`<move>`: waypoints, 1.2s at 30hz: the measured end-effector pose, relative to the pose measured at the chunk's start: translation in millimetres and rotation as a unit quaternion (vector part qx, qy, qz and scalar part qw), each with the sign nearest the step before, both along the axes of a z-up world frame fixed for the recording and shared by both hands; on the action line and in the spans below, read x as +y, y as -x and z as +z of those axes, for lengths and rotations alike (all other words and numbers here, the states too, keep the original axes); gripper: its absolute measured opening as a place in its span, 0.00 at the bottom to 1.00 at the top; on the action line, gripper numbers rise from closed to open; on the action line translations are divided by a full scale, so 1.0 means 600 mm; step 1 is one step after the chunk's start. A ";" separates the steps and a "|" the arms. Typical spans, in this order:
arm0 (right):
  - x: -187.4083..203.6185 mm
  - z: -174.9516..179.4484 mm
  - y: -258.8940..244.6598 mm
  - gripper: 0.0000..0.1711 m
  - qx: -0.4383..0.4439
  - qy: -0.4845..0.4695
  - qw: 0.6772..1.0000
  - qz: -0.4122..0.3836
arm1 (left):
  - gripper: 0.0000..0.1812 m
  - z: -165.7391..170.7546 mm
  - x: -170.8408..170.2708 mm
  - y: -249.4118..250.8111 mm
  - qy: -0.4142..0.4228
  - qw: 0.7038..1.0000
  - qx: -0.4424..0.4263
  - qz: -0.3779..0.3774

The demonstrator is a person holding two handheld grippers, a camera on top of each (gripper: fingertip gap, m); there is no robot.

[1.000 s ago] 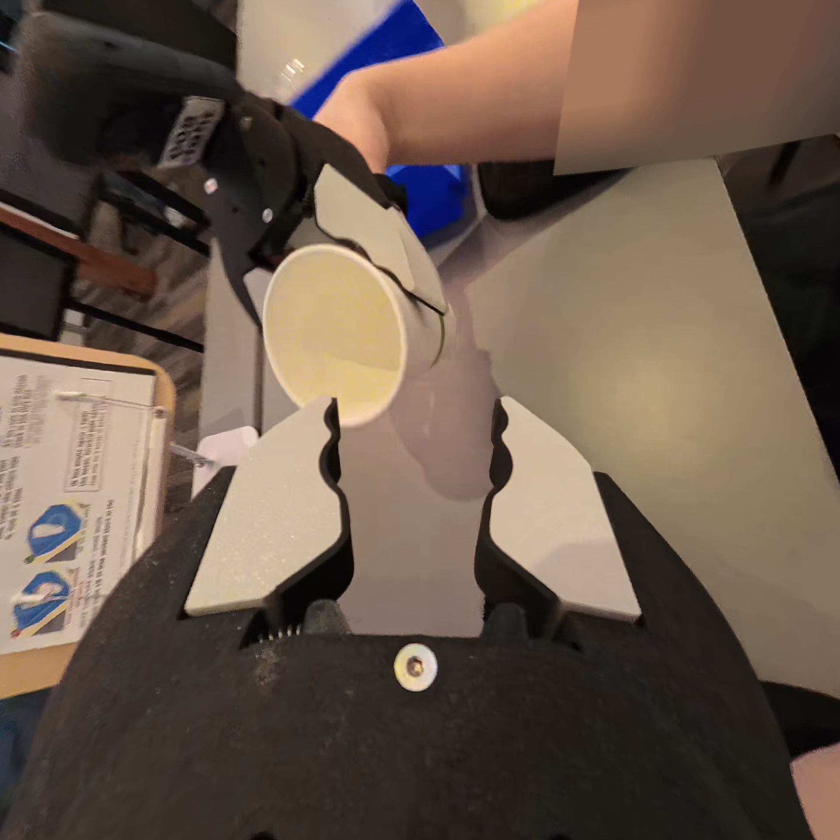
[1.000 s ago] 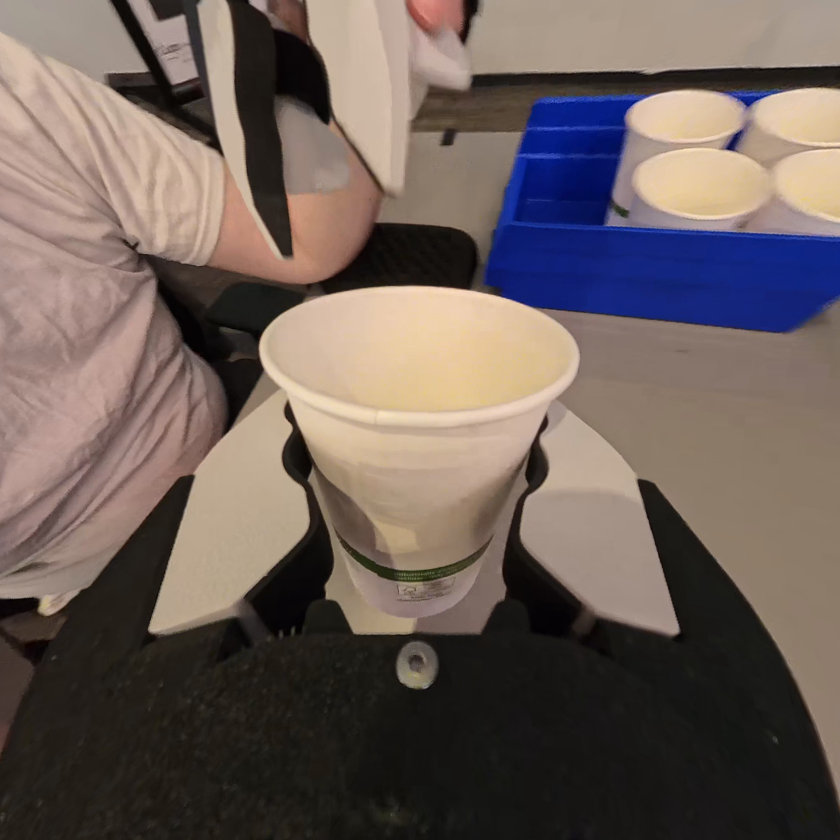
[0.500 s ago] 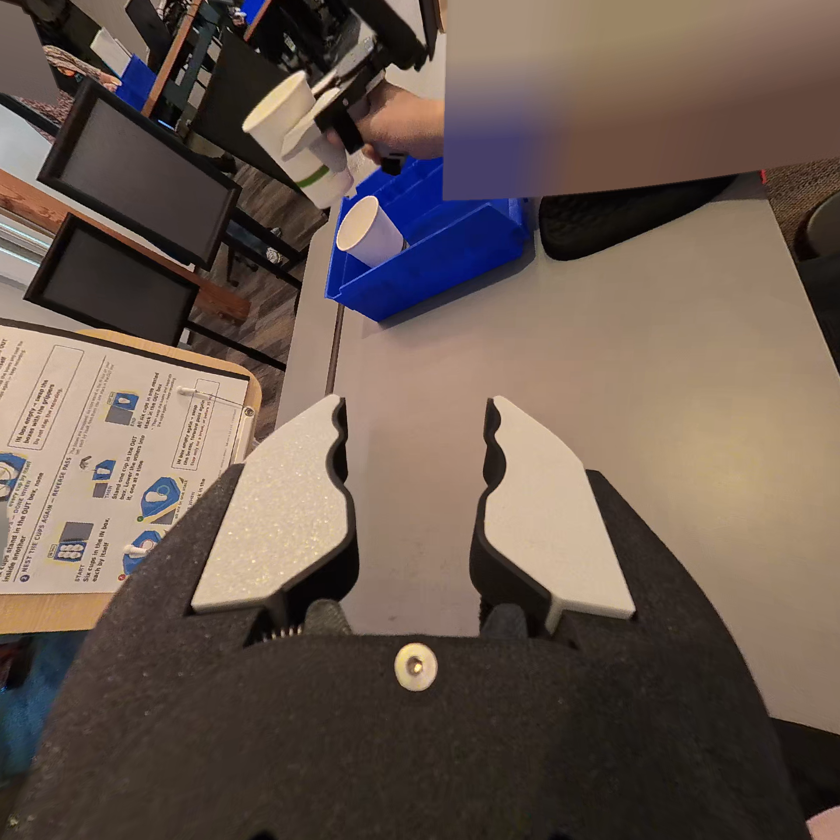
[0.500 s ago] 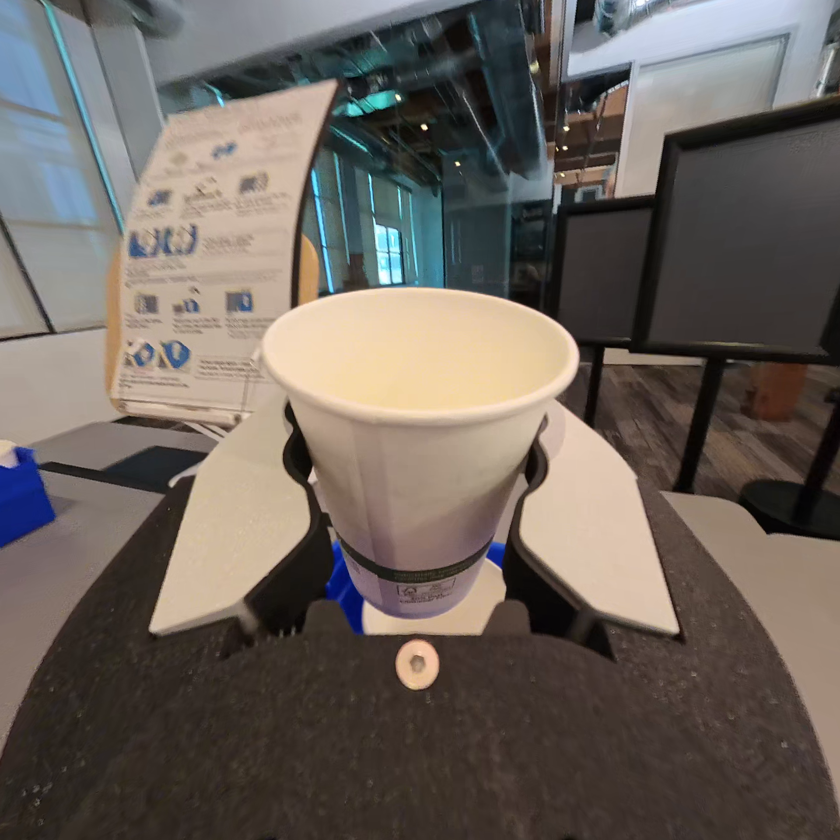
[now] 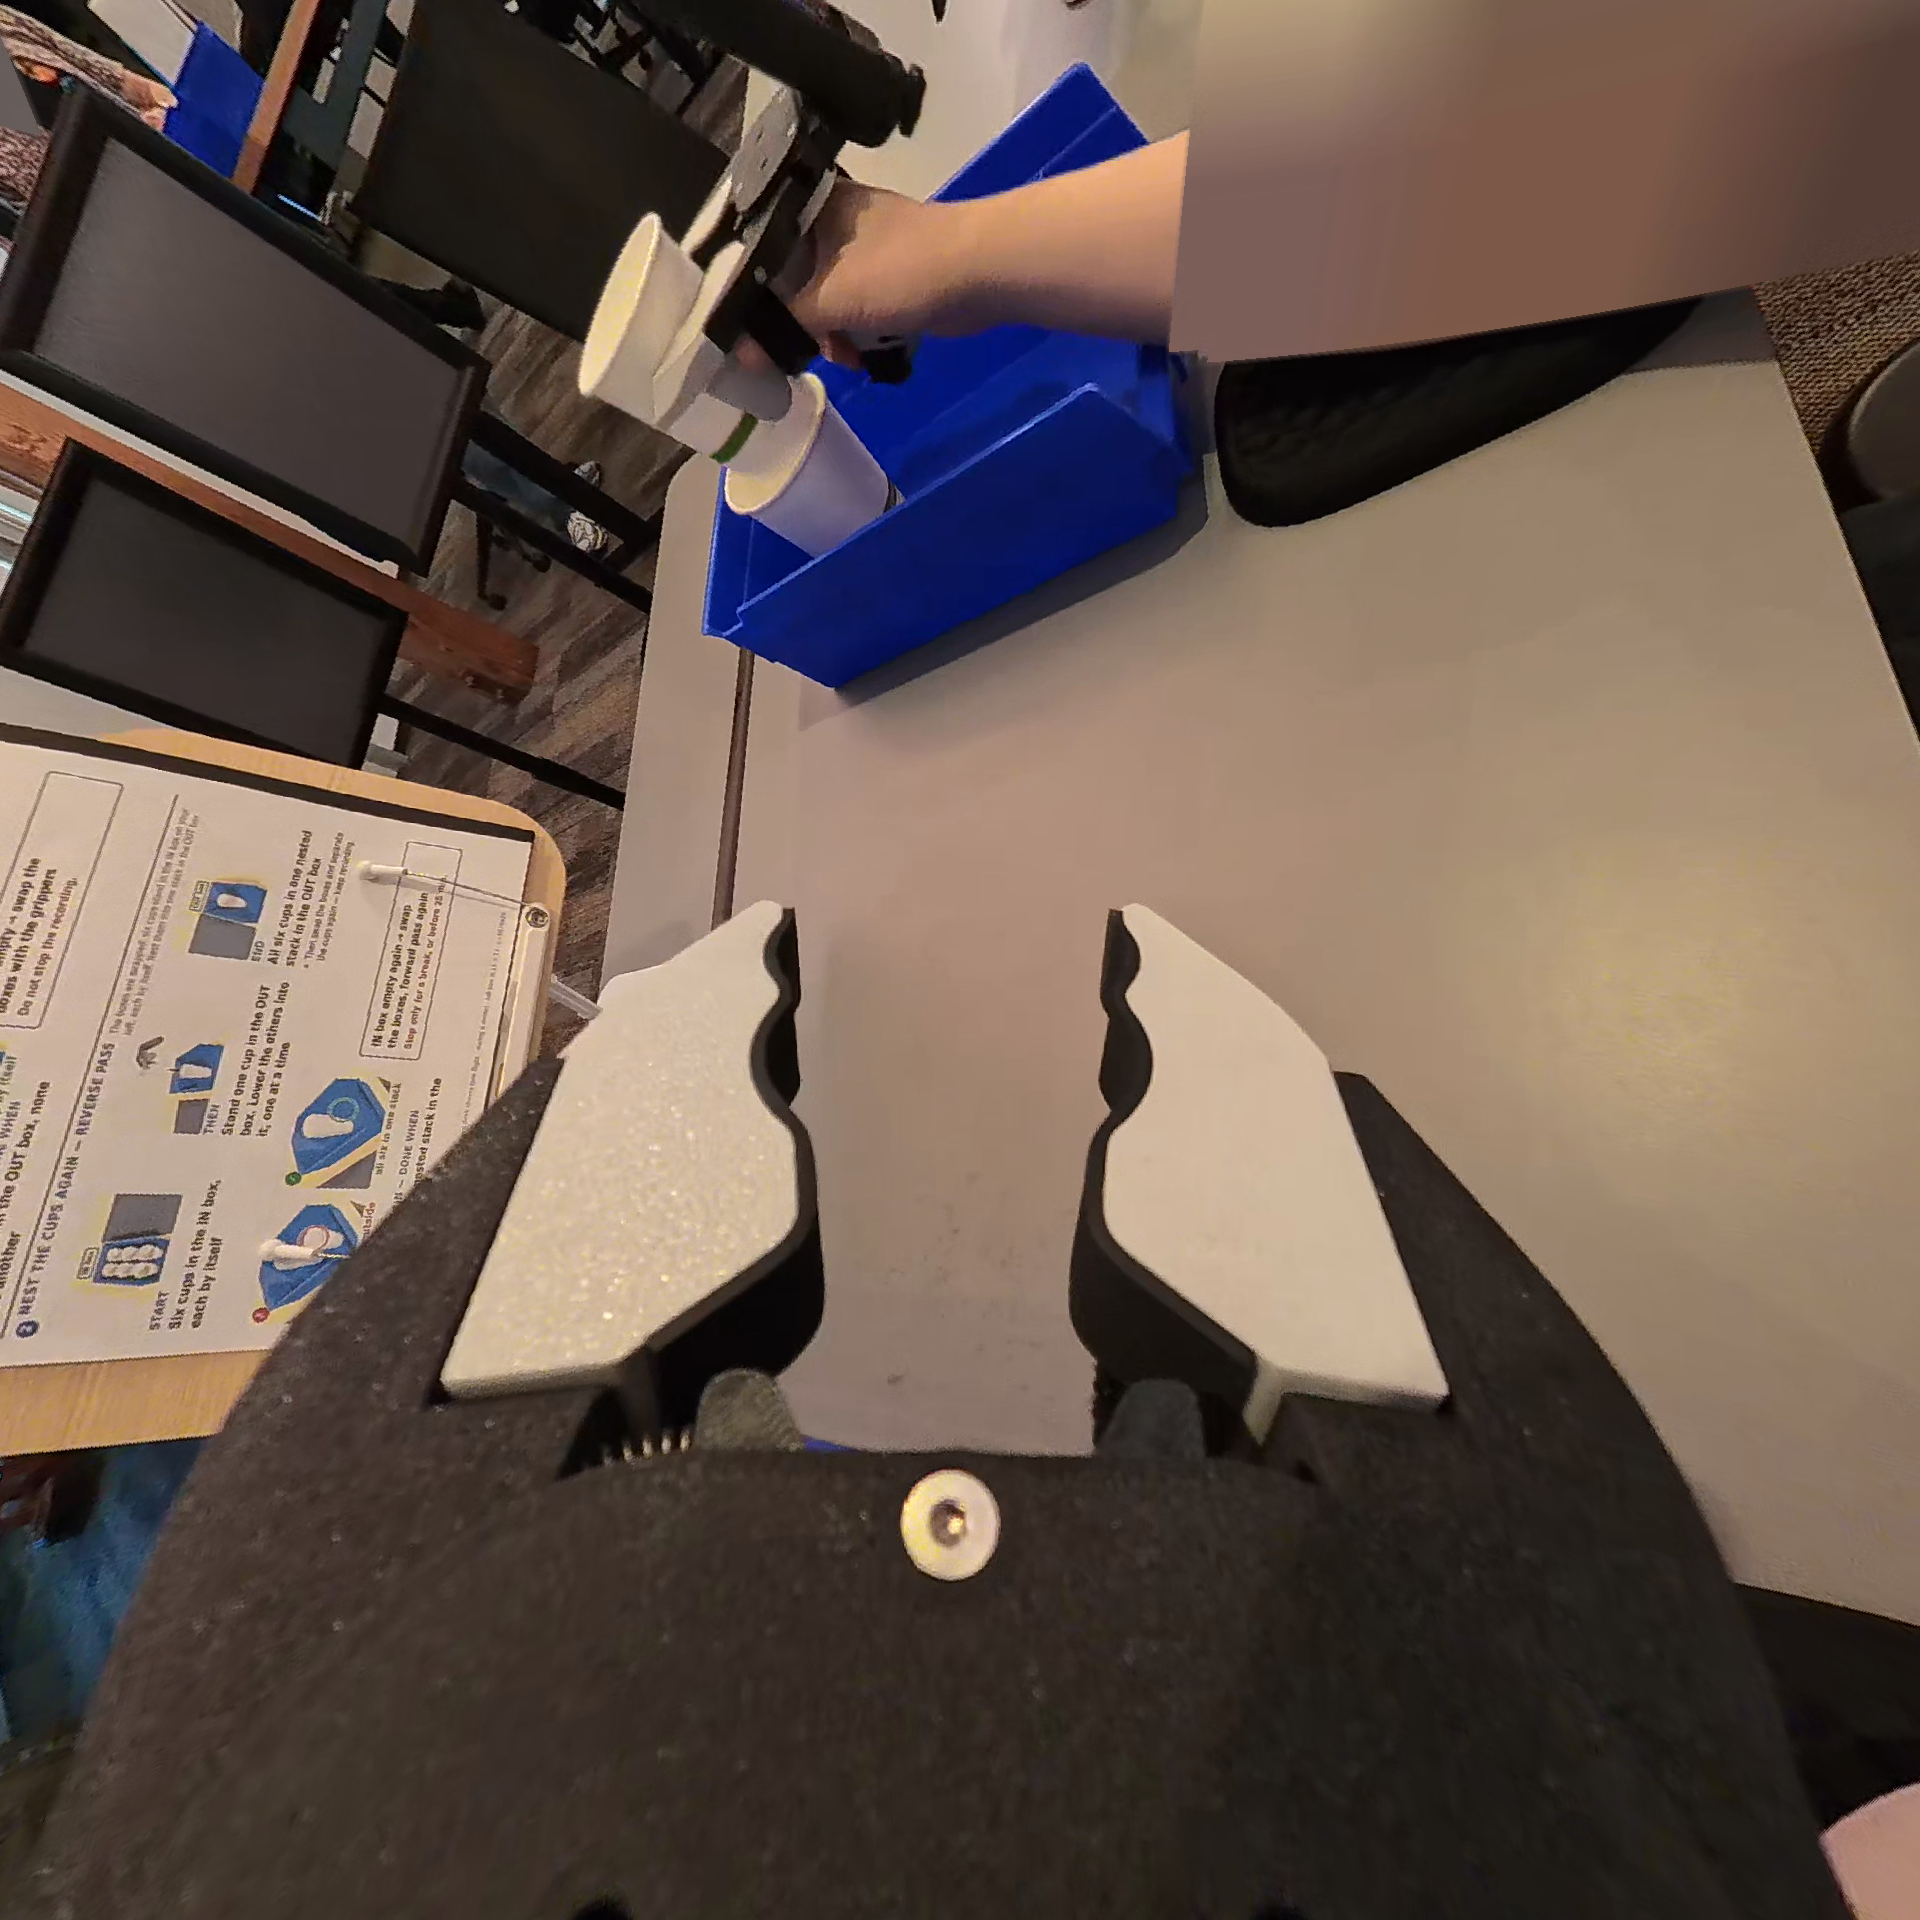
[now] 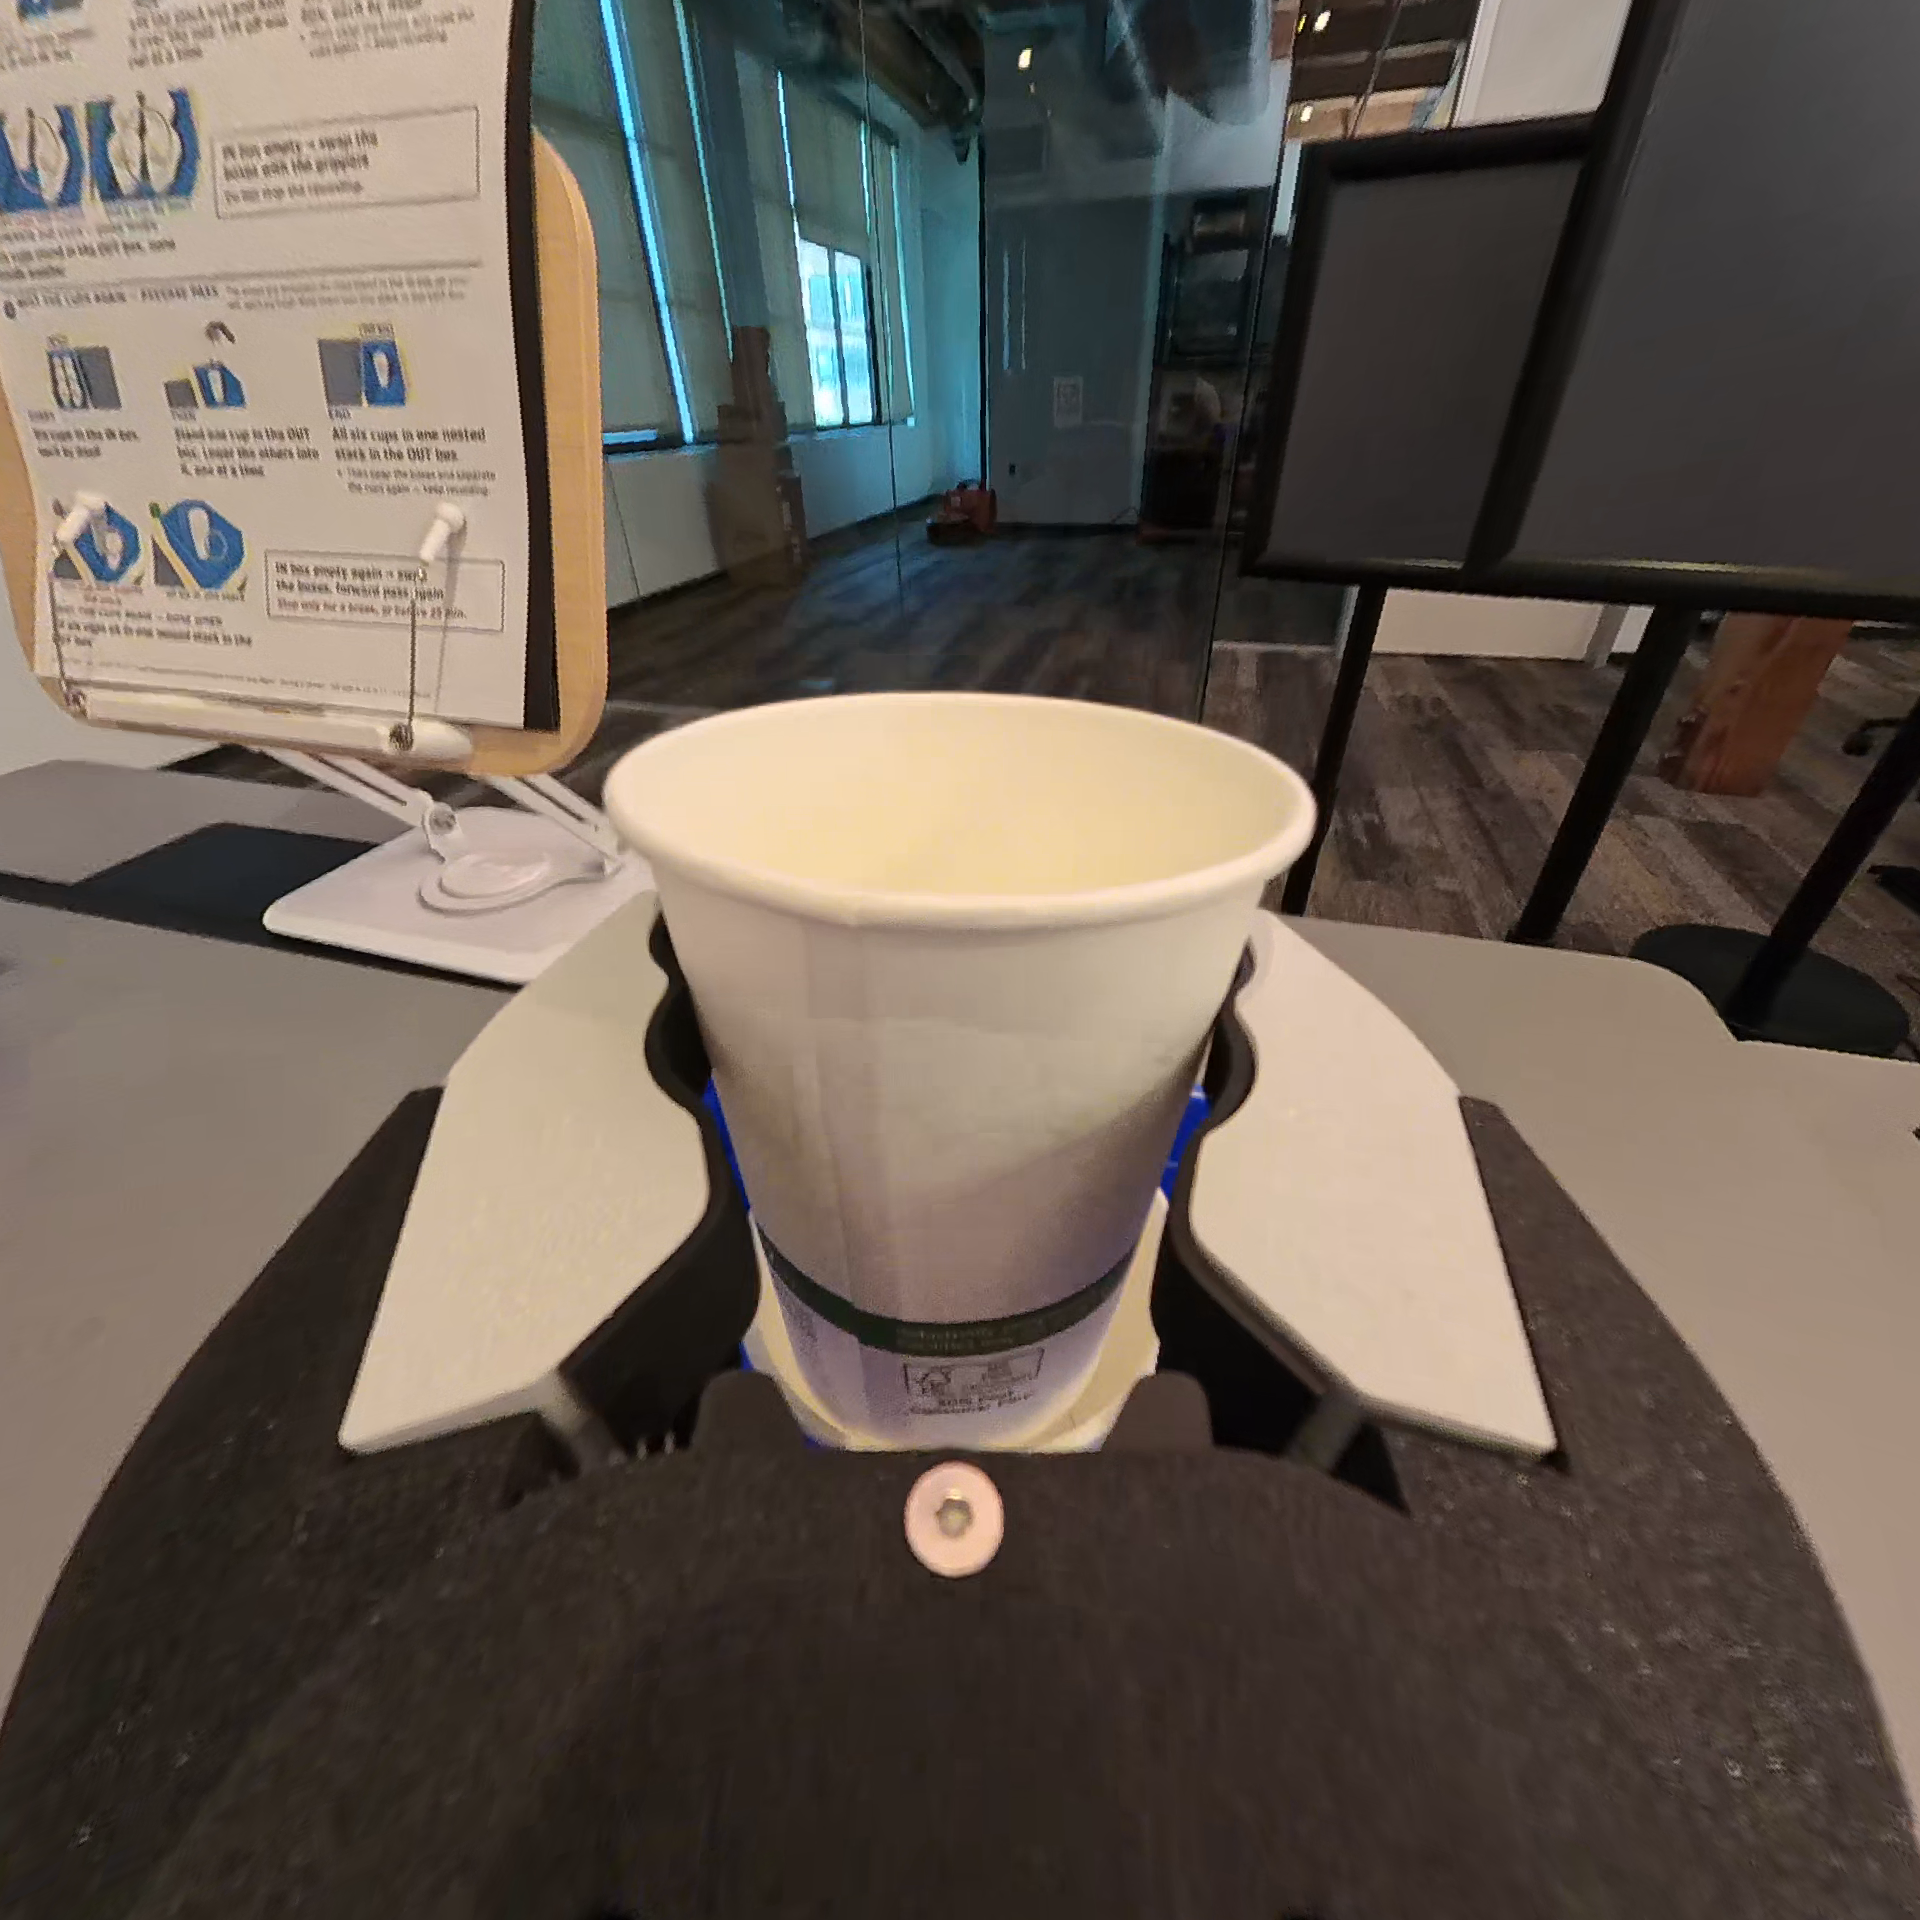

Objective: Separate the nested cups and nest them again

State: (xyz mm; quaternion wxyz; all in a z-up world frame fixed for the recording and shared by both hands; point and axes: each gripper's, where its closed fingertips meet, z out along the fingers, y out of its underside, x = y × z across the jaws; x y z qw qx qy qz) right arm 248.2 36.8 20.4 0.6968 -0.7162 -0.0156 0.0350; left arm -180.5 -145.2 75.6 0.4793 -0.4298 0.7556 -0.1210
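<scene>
From my left wrist camera I count two paper cups. My left gripper point(image 5: 951, 1023) hangs over the smooth grey table point(image 5: 1455, 935), its two speckled grey fingers spread wide around nothing. At the far edge, my right gripper point(image 5: 717, 301) pinches one white paper cup point(image 5: 634, 312), its base entering a second cup point(image 5: 805, 468) that stands in the glossy blue plastic bin point(image 5: 987, 520). A printed instruction sheet point(image 5: 208, 1039) on a rounded wooden board lies at my left.

From my right wrist camera, one tapered cup point(image 6: 956, 997) with a rolled rim fills the frame, clamped between both contoured fingers. A dark green band circles it near the base, with small print that I leave unread. The second cup's rim point(image 6: 1127, 1351) and blue bin plastic show beneath.
</scene>
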 end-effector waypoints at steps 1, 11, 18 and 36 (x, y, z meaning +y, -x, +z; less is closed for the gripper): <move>0.001 -0.007 -0.001 0.55 -0.005 0.016 1.000 0.001 | 0.31 0.000 0.000 0.000 0.000 1.000 0.000 0.000; -0.001 -0.025 0.002 0.55 -0.032 0.077 0.997 0.005 | 0.30 -0.007 0.001 0.000 0.001 1.000 0.010 0.002; 0.009 -0.035 0.012 0.55 -0.008 0.065 0.998 0.025 | 0.29 -0.015 0.003 -0.002 0.000 1.000 0.023 0.004; 0.010 -0.051 0.010 0.56 -0.023 0.092 0.995 0.018 | 0.29 -0.022 0.001 -0.002 0.001 0.999 0.035 0.001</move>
